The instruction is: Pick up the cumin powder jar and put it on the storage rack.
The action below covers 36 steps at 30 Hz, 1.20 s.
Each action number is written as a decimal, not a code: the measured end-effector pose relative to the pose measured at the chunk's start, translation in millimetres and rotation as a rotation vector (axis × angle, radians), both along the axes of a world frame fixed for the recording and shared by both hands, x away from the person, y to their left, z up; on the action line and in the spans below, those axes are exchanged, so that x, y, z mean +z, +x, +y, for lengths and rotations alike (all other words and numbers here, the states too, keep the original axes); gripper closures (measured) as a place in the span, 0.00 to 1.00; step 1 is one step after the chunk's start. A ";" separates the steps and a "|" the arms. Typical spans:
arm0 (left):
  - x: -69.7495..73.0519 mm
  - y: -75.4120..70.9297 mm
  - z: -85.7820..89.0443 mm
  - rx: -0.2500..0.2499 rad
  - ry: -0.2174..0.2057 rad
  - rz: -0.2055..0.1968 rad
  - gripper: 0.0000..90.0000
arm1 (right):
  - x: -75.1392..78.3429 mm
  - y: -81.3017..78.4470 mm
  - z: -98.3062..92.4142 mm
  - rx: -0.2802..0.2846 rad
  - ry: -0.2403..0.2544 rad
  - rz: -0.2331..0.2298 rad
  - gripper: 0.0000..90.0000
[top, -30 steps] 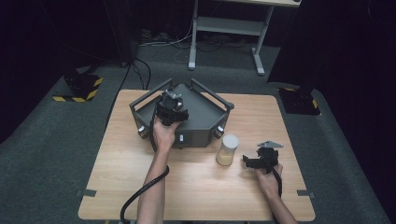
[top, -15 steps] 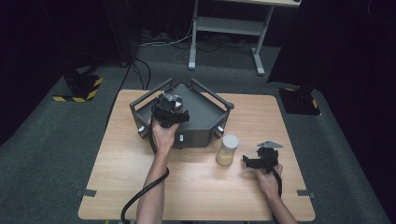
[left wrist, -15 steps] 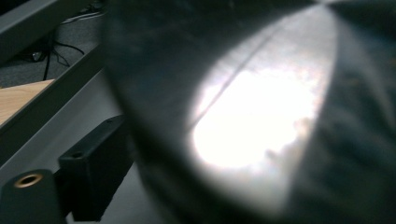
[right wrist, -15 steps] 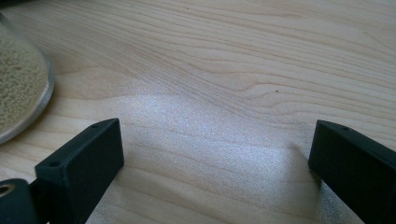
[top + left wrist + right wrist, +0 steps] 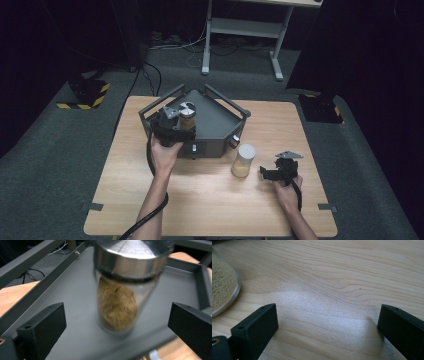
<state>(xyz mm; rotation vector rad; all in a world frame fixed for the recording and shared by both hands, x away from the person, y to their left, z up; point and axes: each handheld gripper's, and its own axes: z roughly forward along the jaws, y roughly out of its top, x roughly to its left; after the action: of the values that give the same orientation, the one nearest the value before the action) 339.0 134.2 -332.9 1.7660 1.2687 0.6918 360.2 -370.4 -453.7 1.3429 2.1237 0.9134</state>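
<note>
While the left gripper (image 5: 172, 125) was held over the near left corner of the grey tray (image 5: 215, 117), its jaws were spread wide on either side of a glass jar (image 5: 119, 295) with a metal lid, and neither jaw was seen to touch the glass. Brown powder could be made out inside this jar, which was tilted and blurred in the left gripper view, so whether it stood on the tray floor could not be told. On the wooden table (image 5: 210, 205), just in front of the tray, a second jar (image 5: 243, 160) of pale grains with a white lid was set upright. Near it, to the right, the right gripper (image 5: 274, 172) was rested low over the tabletop, its jaws parted around bare wood and nothing held between them.
</note>
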 end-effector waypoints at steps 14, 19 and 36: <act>-35.3 -53.4 16.5 -0.075 -0.009 -0.028 0.02 | 0.0 -0.1 0.4 -0.003 0.000 0.000 0.03; -46.6 -67.9 12.9 -0.088 0.019 -0.041 0.02 | 0.0 -0.1 0.4 -0.003 0.000 0.000 0.03; -112.4 -66.4 -9.5 -0.139 0.030 0.067 0.02 | 0.0 -0.2 0.5 -0.003 0.000 0.000 0.03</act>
<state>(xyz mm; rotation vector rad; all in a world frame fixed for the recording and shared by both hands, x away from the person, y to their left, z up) 272.7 124.7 -445.3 1.8961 1.1717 0.5792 360.0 -369.9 -453.6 1.3453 2.1211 0.9123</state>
